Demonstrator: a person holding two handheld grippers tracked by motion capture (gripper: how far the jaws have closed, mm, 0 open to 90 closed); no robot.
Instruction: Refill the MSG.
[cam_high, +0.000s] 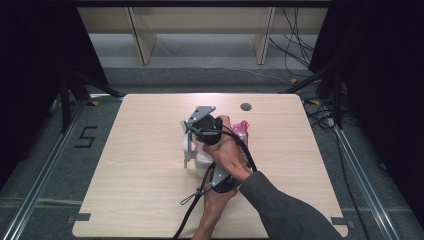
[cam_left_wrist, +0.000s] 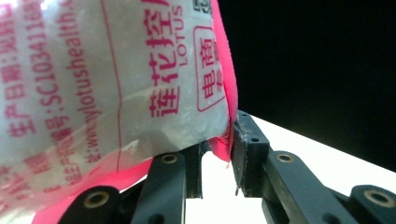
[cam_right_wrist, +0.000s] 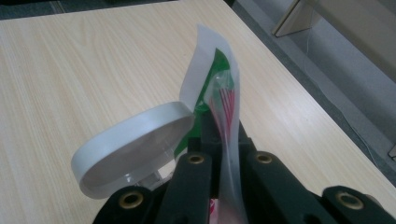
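A plastic bag of white grains (cam_left_wrist: 93, 79) with red print and a pink edge hangs in front of my left gripper (cam_left_wrist: 217, 151), whose jaws are shut on its pink corner. My right gripper (cam_right_wrist: 224, 140) is shut on a flat clear edge of bag (cam_right_wrist: 219, 88) printed green and red. Beside it a round white lid (cam_right_wrist: 135, 140) stands flipped open. From above, both hands meet mid-table with forearms crossed. The bag's pink end (cam_high: 242, 131) shows right of the hand, and the lid (cam_high: 187, 148) left of it. The left gripper's jaws are hidden there.
The light wooden table (cam_high: 145, 200) has a dark round grommet (cam_high: 245, 106) near its far edge. Cables (cam_high: 190, 215) trail from the grippers toward the front edge. Beyond the table are wooden shelf legs (cam_high: 142, 40), floor cables and dark curtains on both sides.
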